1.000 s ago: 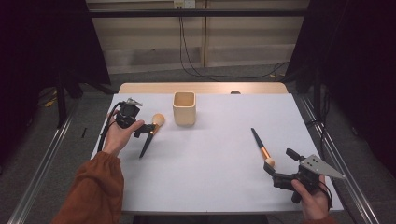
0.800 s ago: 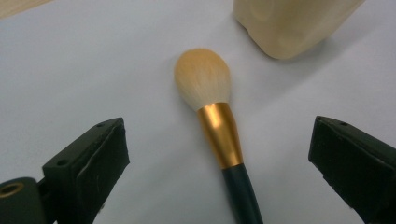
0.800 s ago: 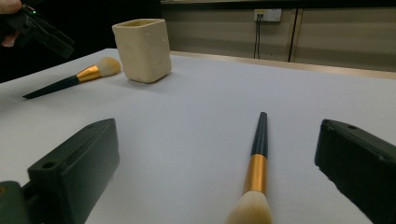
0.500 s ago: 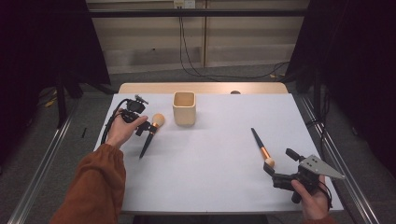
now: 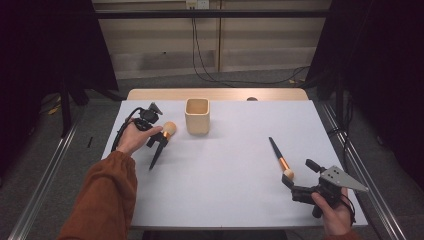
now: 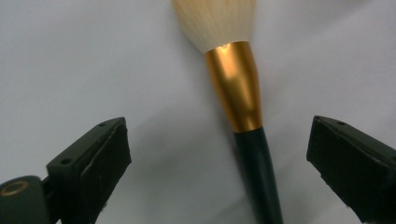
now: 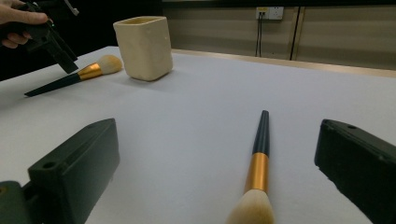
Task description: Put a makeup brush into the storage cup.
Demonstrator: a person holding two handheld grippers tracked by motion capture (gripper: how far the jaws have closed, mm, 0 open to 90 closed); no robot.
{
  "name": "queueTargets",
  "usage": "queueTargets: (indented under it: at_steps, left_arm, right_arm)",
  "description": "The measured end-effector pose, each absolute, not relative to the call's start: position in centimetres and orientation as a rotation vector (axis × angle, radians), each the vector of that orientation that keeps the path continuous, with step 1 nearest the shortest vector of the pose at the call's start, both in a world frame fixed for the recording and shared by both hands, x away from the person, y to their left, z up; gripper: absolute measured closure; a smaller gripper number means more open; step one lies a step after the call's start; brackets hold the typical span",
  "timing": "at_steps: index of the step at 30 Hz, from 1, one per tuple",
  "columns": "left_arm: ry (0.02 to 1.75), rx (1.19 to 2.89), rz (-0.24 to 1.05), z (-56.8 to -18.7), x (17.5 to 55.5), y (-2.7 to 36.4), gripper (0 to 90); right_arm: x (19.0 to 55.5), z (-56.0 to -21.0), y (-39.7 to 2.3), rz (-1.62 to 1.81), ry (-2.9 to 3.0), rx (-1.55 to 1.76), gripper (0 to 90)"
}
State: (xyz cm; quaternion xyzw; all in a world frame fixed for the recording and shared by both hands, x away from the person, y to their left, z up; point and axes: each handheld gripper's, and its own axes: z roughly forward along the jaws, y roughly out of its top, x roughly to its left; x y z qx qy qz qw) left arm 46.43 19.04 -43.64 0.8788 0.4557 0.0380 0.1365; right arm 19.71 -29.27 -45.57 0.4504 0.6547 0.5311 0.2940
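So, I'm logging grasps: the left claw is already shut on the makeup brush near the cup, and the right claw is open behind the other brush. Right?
Not quite. The left claw is open too: in the left gripper view its jaws stand wide apart on either side of the makeup brush, touching nothing. The right claw is indeed open behind the other brush.

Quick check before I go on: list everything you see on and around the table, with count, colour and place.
Makeup brushes: 2, dark handles, gold ferrules, cream bristles; one at table left lying flat between the left gripper's open fingers, one at table right lying just ahead of the right gripper.
Cup: 1, cream, square, upright at back centre of the table.
Table: 1, white top with a wooden back edge.
Cables: black, on the floor behind the table.
Left gripper: 1, black, open, over the left brush.
Right gripper: 1, black with grey plate, open, near the front right edge.
Person's sleeve: 1, rust orange, lower left.
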Motion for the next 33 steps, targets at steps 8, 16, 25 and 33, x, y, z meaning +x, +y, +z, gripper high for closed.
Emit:
queueTargets:
  at_steps: [8, 16, 25, 33]
  left_arm:
    - [1.357, 2.582, 0.097, -44.6, 46.8, 18.6, 4.5]
    - [1.352, 2.630, 0.048, -45.4, 47.0, 17.8, 16.9]
    - [1.437, 2.605, 0.116, -45.4, 47.1, 17.1, 21.9]
    - [1.477, 2.607, 0.091, -44.9, 46.9, 16.3, 51.1]
  right_arm:
    - [19.7, -45.6, -29.2, 1.413, 1.746, 1.201, 0.0]
    - [19.8, -45.6, -29.2, 1.410, 1.752, 1.203, 0.0]
    - [19.8, -45.7, -29.2, 1.407, 1.762, 1.202, 0.0]
    - [19.8, -45.7, -29.1, 1.403, 1.767, 1.205, 0.0]
